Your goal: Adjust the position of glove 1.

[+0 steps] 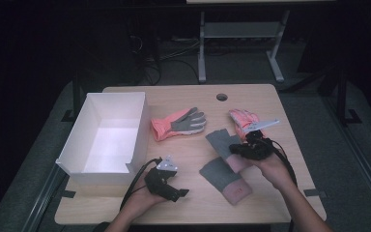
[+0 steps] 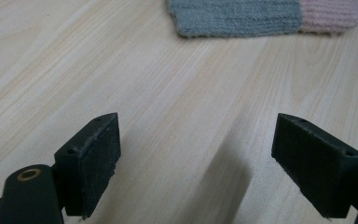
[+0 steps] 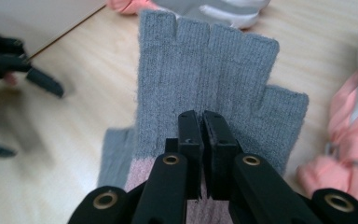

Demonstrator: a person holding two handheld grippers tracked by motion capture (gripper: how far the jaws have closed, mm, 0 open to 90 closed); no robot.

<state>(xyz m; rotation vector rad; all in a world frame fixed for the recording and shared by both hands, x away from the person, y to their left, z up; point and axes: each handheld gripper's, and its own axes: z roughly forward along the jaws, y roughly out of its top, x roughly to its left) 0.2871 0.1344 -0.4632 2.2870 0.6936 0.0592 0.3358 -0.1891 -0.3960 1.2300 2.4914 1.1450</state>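
Right gripper view: our right gripper (image 3: 201, 140) pinches the grey fingerless glove (image 3: 214, 70) mid-palm. Soft, light knit; we'd hold the pink cuff. Left gripper (image 2: 212, 163) gapes empty.

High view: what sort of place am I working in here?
Probably a lab or recording workspace, not a home: a plain wooden table with a cable hole, loose cables on the floor, and a second desk's metal frame behind.

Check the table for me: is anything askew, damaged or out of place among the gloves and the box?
Nothing looks damaged or spilled. The white box stands upright and empty. One grey knit glove is pinched in the right gripper; its mate lies flat. The two coral gloves lie apart, unpaired.
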